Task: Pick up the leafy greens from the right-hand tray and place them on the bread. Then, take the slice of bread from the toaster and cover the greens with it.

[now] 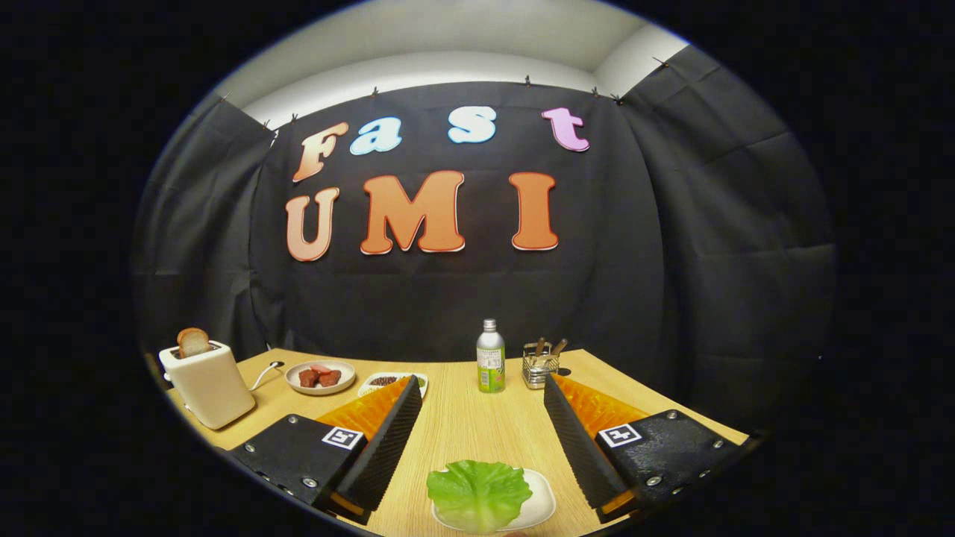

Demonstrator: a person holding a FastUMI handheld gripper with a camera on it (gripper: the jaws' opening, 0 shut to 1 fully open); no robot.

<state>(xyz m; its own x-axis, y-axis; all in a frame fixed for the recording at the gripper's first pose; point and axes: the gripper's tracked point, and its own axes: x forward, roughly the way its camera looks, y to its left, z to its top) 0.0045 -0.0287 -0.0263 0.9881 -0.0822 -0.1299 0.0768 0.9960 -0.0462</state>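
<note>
On a pale wooden table (462,432), the hand-held gripper (477,394) hovers with its two ribbed black fingers (388,440) spread wide and gripping nothing. A green lettuce leaf (478,494) lies on a small white tray (542,501) at the table's near edge, between the fingers and low down by their bases, touching neither of them. At the table's left edge stands a cream toaster (209,384) with a browned slice of bread (193,342) sticking up out of its slot. Near the far edge, just beside the toaster, a round plate (321,377) carries reddish pieces of food, and a small white dish (392,382) of dark bits sits next to it. A green-labelled bottle (490,356) and a wire caddy of utensils (540,365) stand upright beyond the fingertips, close to the black cloth wall.
</note>
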